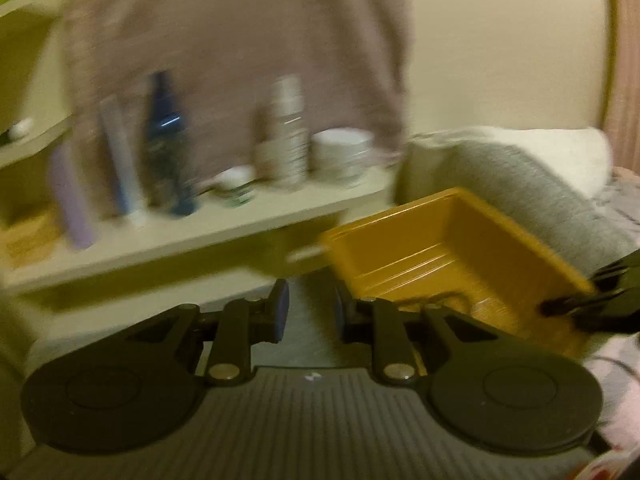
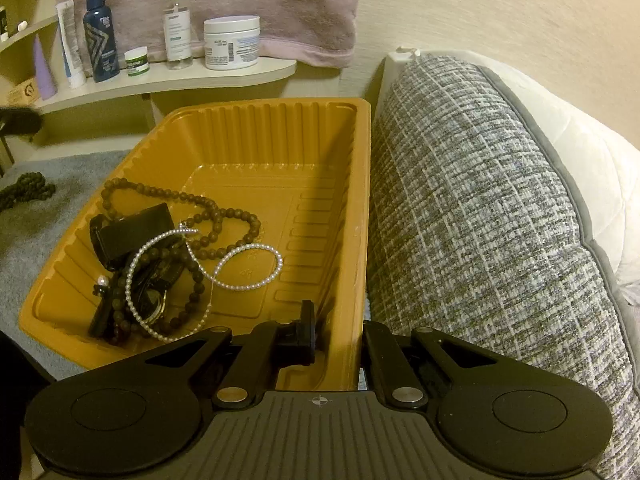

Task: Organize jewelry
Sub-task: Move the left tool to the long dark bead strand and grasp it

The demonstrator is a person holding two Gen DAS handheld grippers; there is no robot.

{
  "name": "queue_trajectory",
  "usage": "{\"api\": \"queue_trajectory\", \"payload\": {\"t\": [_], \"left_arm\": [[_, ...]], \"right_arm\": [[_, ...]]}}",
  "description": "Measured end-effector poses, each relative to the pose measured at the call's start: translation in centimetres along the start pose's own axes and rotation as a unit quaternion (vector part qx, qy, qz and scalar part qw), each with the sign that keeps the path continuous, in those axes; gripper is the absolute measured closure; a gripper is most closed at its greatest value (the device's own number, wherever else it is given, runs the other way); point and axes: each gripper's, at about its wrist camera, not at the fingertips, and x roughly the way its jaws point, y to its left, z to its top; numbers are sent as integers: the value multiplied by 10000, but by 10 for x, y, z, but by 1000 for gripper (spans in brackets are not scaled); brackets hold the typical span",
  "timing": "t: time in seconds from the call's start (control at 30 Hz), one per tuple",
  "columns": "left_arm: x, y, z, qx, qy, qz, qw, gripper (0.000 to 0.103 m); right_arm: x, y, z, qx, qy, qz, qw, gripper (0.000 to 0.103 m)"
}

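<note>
A yellow plastic tray point(image 2: 256, 128) rests on a grey cloth and holds a brown bead necklace point(image 2: 224, 216), a white pearl string point(image 2: 248, 284) and a black watch point(image 2: 132, 228), all tangled at its near left. My right gripper point(image 2: 338, 320) is shut on the tray's right wall, one finger inside and one outside. Another dark bead string point(image 2: 28, 190) lies on the cloth left of the tray. The blurred left wrist view shows my left gripper point(image 1: 312, 312) slightly open with nothing between its blue pads, left of the tray point(image 1: 440, 240). The right gripper point(image 1: 560, 306) clamps the tray's edge there.
A curved cream shelf point(image 2: 224, 76) behind the tray carries several bottles, a tube and a white jar point(image 2: 231, 42). A pink towel point(image 2: 280, 8) hangs above it. A grey woven cushion point(image 2: 480, 220) presses against the tray's right side, with a white pillow point(image 2: 580, 152) beyond.
</note>
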Motion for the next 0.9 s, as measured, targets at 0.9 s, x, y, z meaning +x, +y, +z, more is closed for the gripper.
{"api": "queue_trajectory", "payload": {"t": [0.9], "left_arm": [[4,113,-98,403,728,1955,9772,78]], "right_arm": [[-1,2,0,-29,39,-42,10000,97]]}}
